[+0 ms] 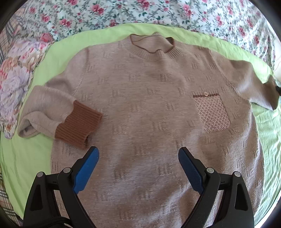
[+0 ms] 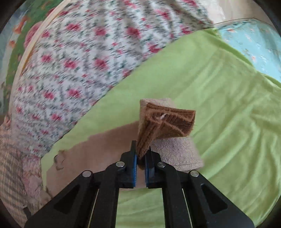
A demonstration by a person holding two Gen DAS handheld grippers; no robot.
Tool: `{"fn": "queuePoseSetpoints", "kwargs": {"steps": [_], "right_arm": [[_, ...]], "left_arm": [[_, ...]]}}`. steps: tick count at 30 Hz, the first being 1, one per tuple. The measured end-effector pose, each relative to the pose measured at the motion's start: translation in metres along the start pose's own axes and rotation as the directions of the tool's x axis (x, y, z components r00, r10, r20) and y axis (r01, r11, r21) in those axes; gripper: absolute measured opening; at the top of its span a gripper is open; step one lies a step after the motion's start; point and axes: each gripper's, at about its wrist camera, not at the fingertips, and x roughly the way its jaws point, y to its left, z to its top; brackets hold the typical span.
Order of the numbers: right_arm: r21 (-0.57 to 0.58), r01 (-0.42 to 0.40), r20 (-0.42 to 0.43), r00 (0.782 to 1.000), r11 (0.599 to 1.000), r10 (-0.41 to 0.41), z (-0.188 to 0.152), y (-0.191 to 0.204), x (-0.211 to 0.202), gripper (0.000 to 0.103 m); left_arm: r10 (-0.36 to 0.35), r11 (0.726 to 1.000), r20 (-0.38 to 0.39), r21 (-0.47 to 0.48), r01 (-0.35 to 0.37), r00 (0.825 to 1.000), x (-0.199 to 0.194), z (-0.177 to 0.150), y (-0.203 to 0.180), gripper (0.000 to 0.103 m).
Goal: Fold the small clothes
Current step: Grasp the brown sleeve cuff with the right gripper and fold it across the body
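Note:
A beige knitted sweater (image 1: 149,105) lies flat, front up, on a green sheet (image 1: 22,157). It has a diamond-patterned chest pocket (image 1: 212,114). Its left-hand sleeve is folded in, with the brown ribbed cuff (image 1: 79,124) resting on the body. My left gripper (image 1: 138,154) is open and empty, hovering over the sweater's lower middle. My right gripper (image 2: 141,152) is shut on the other sleeve's brown cuff (image 2: 166,122) and holds it lifted above the green sheet (image 2: 219,105); that sleeve (image 1: 258,87) stretches off to the right edge in the left wrist view.
A flowered bedspread (image 1: 140,12) lies beyond the green sheet. A bunched floral cloth (image 1: 15,79) sits at the left. A light blue patterned cloth (image 2: 254,43) lies at the far right in the right wrist view.

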Motion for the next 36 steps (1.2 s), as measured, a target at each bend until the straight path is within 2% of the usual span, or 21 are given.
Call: {"fn": "queuePoseSetpoints", "kwargs": {"steps": [2, 4, 5, 8, 10, 12, 14, 17, 19, 21, 23, 25, 26, 29, 31, 34, 36], "right_arm": [[-0.042, -0.101, -0.070, 0.993, 0.994, 0.098, -0.023, 0.048, 0.018, 0.008], [-0.076, -0.197, -0.153, 0.971, 0.977, 0.184, -0.049, 0.094, 0.040, 0.008], [-0.080, -0.238, -0.190, 0.957, 0.968, 0.219, -0.060, 0.113, 0.051, 0.008], [-0.067, -0.358, -0.313, 0.894, 0.931, 0.321, -0.096, 0.172, 0.091, 0.008], [-0.081, -0.409, -0.381, 0.855, 0.909, 0.351, -0.119, 0.208, 0.114, 0.008], [-0.064, -0.460, -0.447, 0.806, 0.885, 0.387, -0.142, 0.239, 0.138, 0.008], [-0.070, -0.489, -0.502, 0.770, 0.869, 0.393, -0.162, 0.260, 0.155, 0.008], [-0.070, -0.511, -0.564, 0.729, 0.857, 0.389, -0.189, 0.281, 0.174, 0.008], [-0.070, -0.518, -0.592, 0.709, 0.852, 0.382, -0.198, 0.289, 0.187, 0.009], [-0.087, -0.491, -0.617, 0.710, 0.867, 0.340, -0.203, 0.291, 0.197, 0.014], [-0.066, -0.483, -0.626, 0.702, 0.873, 0.341, -0.204, 0.289, 0.200, 0.019], [-0.034, -0.478, -0.611, 0.705, 0.878, 0.360, -0.197, 0.278, 0.196, 0.035], [-0.022, -0.475, -0.595, 0.714, 0.880, 0.370, -0.192, 0.270, 0.192, 0.044], [-0.003, -0.464, -0.530, 0.752, 0.886, 0.392, -0.175, 0.251, 0.170, 0.046], [0.000, -0.441, -0.475, 0.790, 0.897, 0.388, -0.162, 0.234, 0.152, 0.046], [-0.007, -0.373, -0.400, 0.851, 0.928, 0.339, -0.143, 0.203, 0.127, 0.046], [0.001, -0.327, -0.356, 0.883, 0.945, 0.306, -0.133, 0.182, 0.113, 0.046]], "left_arm": [[-0.005, 1.000, 0.004, -0.015, 0.005, 1.000, -0.002, -0.002, 0.008, 0.093], [-0.010, 1.000, 0.008, -0.029, 0.011, 1.000, -0.004, -0.004, 0.017, 0.093], [-0.014, 0.999, 0.013, -0.038, 0.014, 1.000, -0.006, -0.007, 0.023, 0.093], [-0.026, 0.997, 0.024, -0.065, 0.028, 0.999, -0.010, -0.013, 0.042, 0.093], [-0.036, 0.996, 0.026, -0.083, 0.038, 0.999, -0.012, -0.015, 0.052, 0.093], [-0.047, 0.993, 0.037, -0.105, 0.050, 0.998, -0.016, -0.019, 0.065, 0.093], [-0.054, 0.991, 0.044, -0.118, 0.059, 0.998, -0.017, -0.021, 0.074, 0.093], [-0.073, 0.988, 0.048, -0.133, 0.079, 0.996, -0.018, -0.019, 0.084, 0.093], [-0.087, 0.987, 0.055, -0.131, 0.094, 0.995, -0.018, -0.018, 0.086, 0.093], [-0.101, 0.987, 0.063, -0.120, 0.108, 0.993, -0.018, -0.013, 0.085, 0.093], [-0.112, 0.988, 0.073, -0.100, 0.120, 0.991, -0.014, -0.005, 0.081, 0.093], [-0.113, 0.990, 0.080, -0.080, 0.119, 0.990, -0.007, 0.004, 0.076, 0.093], [-0.114, 0.990, 0.080, -0.074, 0.120, 0.990, -0.002, 0.010, 0.074, 0.093], [-0.131, 0.988, 0.073, -0.069, 0.136, 0.989, 0.015, 0.029, 0.068, 0.093], [-0.149, 0.987, 0.071, -0.056, 0.153, 0.986, 0.028, 0.043, 0.060, 0.093], [-0.152, 0.988, 0.047, -0.030, 0.154, 0.987, 0.046, 0.057, 0.045, 0.093], [-0.152, 0.988, 0.032, -0.005, 0.152, 0.988, 0.058, 0.064, 0.033, 0.092]]}}
